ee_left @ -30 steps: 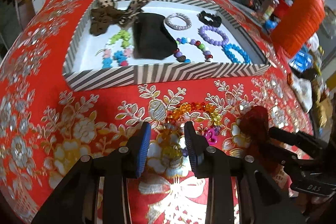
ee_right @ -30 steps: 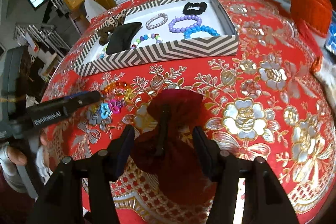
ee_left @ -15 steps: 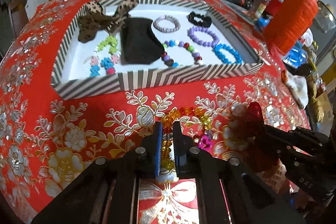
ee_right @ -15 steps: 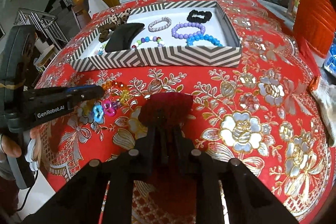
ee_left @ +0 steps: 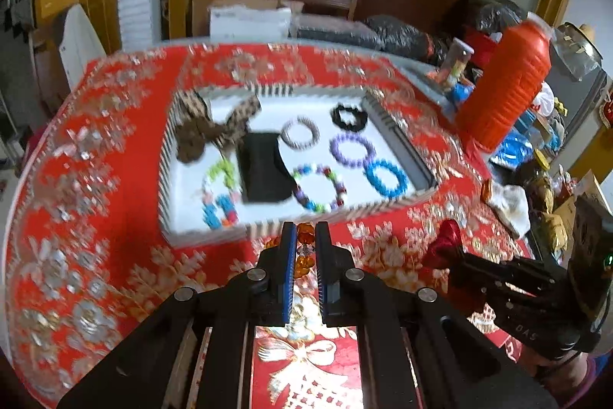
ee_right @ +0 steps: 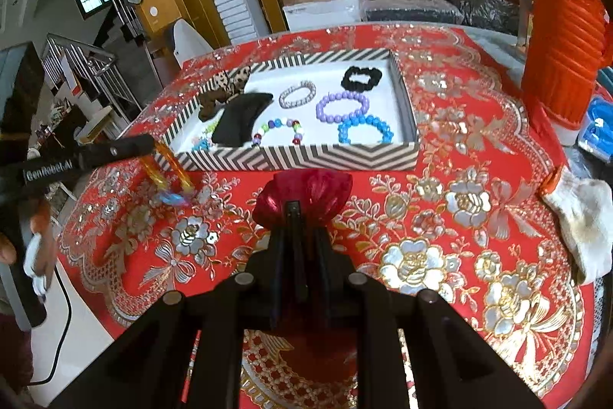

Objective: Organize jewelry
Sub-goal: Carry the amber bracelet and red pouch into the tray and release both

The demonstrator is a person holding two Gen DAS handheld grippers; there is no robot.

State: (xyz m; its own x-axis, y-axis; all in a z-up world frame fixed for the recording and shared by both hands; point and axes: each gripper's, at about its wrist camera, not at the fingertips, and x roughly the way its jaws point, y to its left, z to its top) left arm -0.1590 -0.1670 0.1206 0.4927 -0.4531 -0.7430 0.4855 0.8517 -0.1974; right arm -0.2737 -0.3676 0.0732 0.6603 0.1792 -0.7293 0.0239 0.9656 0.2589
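Note:
My left gripper [ee_left: 305,236] is shut on an orange and yellow bead necklace [ee_left: 304,250] and holds it above the red tablecloth, just in front of the striped tray [ee_left: 214,236]. In the right wrist view the necklace [ee_right: 168,167] hangs from the left gripper [ee_right: 151,142] with its lower end near the cloth. My right gripper [ee_right: 293,209] is shut on the neck of a dark red pouch [ee_right: 302,192], lifted off the table in front of the tray [ee_right: 306,158]. The pouch also shows in the left wrist view [ee_left: 444,242]. The tray holds several bracelets, a black pouch [ee_left: 262,173] and a leopard-print bow [ee_left: 207,131].
A tall orange ribbed container [ee_left: 505,91] stands at the right of the table, with clutter behind it. A white cloth [ee_right: 582,213] lies at the right edge. A chair and a white box [ee_left: 249,22] stand behind the table.
Both grippers have risen from the table with their loads. The necklace now hangs from the left gripper and the red pouch is lifted toward the tray's front edge.

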